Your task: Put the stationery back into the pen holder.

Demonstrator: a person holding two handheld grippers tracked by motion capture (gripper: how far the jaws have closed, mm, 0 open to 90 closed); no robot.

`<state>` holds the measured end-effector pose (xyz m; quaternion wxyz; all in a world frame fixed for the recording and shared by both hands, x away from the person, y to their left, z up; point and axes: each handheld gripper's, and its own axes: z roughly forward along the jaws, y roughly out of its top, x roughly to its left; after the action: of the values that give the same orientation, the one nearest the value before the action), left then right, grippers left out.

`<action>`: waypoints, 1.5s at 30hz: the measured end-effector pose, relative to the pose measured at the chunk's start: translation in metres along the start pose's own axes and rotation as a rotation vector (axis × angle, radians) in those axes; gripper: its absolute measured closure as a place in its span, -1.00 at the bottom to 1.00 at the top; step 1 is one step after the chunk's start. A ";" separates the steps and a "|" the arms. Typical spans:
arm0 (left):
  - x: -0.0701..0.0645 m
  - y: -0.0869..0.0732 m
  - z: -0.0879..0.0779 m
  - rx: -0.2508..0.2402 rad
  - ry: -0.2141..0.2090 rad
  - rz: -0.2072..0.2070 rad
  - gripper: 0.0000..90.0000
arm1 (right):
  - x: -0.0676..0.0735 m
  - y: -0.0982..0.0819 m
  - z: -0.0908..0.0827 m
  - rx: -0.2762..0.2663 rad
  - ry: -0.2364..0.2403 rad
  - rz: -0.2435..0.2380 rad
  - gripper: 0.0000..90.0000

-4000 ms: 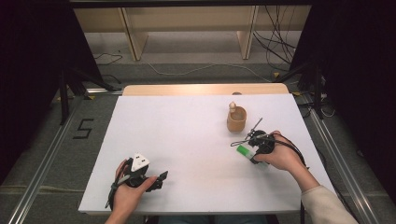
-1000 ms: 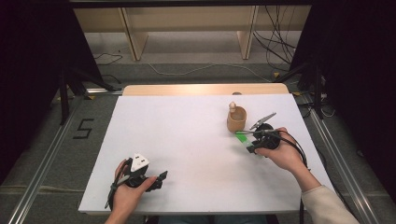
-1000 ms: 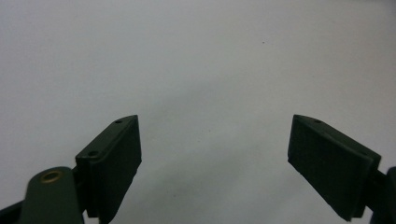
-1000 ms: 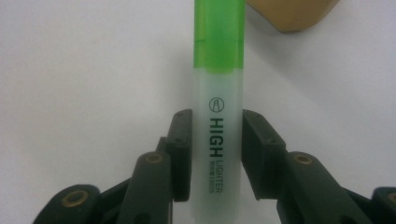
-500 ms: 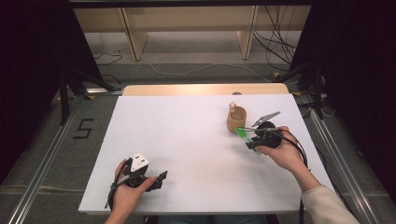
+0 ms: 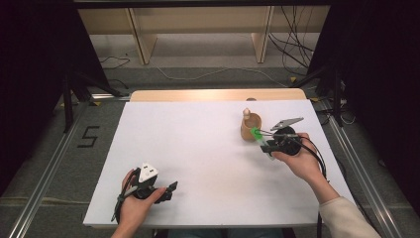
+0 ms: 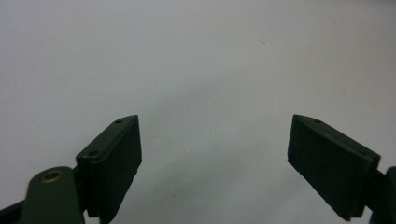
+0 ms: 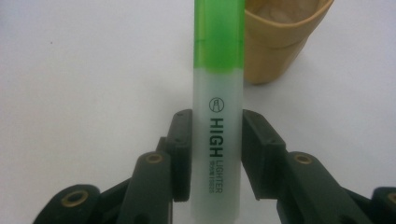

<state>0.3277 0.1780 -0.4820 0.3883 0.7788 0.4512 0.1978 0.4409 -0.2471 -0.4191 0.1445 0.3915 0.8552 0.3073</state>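
A green highlighter with a clear barrel printed "HIGH LIGHTER" stands between the two black jaws of my right gripper, which is shut on it. In the high view that right gripper hovers at the table's right, its green highlighter pointing toward a wooden cup just left of it. The wooden cup lies close behind the pen's green end. My left gripper rests near the front left edge, and my left gripper is open over bare white table.
The white table has a wooden strip along its far edge. A small wooden peg stands against the cup's far side. Shelf legs and cables lie on the floor beyond. Metal rails run along both sides.
The right gripper has carried the highlighter up and away from the front, closer to the wooden cup. The left hand and its gripper have stayed put.
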 end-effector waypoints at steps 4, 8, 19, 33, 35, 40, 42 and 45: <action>0.000 0.000 0.000 0.001 0.000 0.001 -0.61 | -0.001 0.000 -0.001 -0.018 0.000 0.016 0.47; 0.000 0.000 0.000 0.002 0.000 0.001 -0.61 | -0.002 0.000 -0.001 -0.051 0.014 0.017 0.47; 0.000 0.000 0.000 0.000 -0.001 -0.001 -0.61 | -0.005 0.001 -0.006 -0.162 0.007 0.053 0.47; 0.000 0.000 0.001 0.000 -0.001 -0.002 -0.61 | -0.009 0.004 -0.008 -0.272 -0.008 0.095 0.47; 0.000 0.000 0.000 -0.001 0.000 -0.002 -0.61 | -0.009 0.004 -0.008 -0.291 -0.004 0.106 0.47; 0.000 0.000 0.001 -0.001 0.000 -0.002 -0.61 | -0.011 0.006 -0.007 -0.322 -0.011 0.112 0.47; 0.000 0.000 0.001 -0.001 0.000 -0.002 -0.61 | -0.011 0.007 -0.007 -0.330 -0.013 0.114 0.47; 0.000 0.000 0.001 0.000 -0.001 -0.003 -0.61 | -0.012 0.008 -0.006 -0.353 -0.019 0.120 0.47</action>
<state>0.3281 0.1778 -0.4826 0.3889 0.7781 0.4522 0.1971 0.4506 -0.2541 -0.4093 0.2005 0.4133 0.7617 0.4569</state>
